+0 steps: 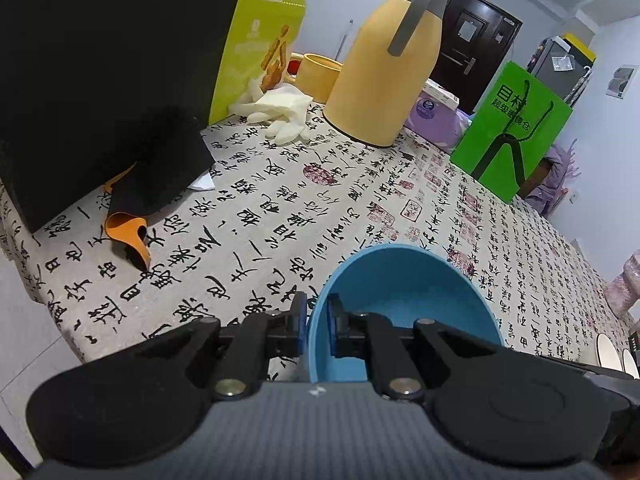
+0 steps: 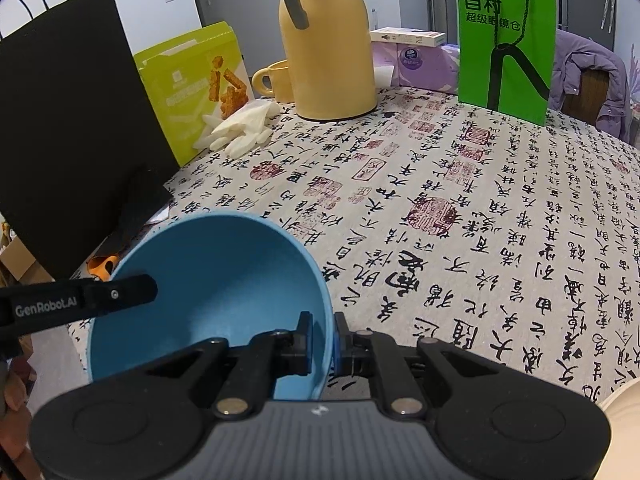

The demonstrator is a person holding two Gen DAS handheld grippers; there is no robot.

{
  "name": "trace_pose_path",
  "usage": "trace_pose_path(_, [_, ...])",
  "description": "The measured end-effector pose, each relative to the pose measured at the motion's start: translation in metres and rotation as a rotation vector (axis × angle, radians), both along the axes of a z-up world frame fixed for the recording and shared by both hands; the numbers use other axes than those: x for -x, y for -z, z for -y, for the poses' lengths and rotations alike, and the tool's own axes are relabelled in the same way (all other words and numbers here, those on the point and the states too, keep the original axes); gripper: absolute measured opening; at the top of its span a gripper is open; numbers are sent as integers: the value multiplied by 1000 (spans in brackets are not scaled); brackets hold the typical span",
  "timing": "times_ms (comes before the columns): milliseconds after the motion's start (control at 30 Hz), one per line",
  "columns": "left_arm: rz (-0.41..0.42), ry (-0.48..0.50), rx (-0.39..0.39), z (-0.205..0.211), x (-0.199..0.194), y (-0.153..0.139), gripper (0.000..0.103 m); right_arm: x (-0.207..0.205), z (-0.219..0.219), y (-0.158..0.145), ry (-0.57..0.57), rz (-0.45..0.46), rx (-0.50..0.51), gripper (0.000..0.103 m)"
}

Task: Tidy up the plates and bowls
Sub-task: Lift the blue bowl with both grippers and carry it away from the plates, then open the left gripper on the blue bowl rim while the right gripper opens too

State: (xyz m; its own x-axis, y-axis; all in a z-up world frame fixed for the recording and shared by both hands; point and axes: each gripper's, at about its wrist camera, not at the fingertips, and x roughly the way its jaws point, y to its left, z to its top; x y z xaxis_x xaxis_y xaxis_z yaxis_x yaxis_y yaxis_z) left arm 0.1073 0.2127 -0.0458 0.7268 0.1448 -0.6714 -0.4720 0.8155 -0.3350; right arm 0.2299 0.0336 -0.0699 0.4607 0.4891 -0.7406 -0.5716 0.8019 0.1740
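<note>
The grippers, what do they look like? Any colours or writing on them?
Both the left gripper and the right gripper are black plastic, with angular linkage arms, silvery round pins and a ribbed grey body behind. Their fingers carry thin blue pads. White lettering, "GenRobot.AI", runs along the left gripper's finger in the right wrist view.

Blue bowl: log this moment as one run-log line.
object: round blue plastic bowl | left gripper: shut on rim | right gripper: shut on opposite rim | bowl: tilted, over calligraphy-print tablecloth
</note>
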Motion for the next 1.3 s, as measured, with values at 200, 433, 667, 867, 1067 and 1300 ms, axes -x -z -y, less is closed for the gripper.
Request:
trace_pose_path(200, [10,14,-4,-2,-4,3,11,-1,-3,3,-1,26,7,13])
trace_pose_path(433, [10,22,-18,-4,-9,7,11,-3,-7,6,-10,31,-2,14])
trace_pose_path(667, [35,15,-43,-6,-5,6,33,6,-2,-2,-12,84,-55,40])
trace_pose_path(867, [77,-14,-111,-6,2,-3,49,17,10,-13,2,135,-94,57])
trace_pose_path(1067, [118,-39,-176,-3,12,-12,68,25,33,-23,45,180,-141,80])
trace_pose_path(1300, [166,-27,-248,9,23,-20,95,32,65,-34,117,218,-177,103])
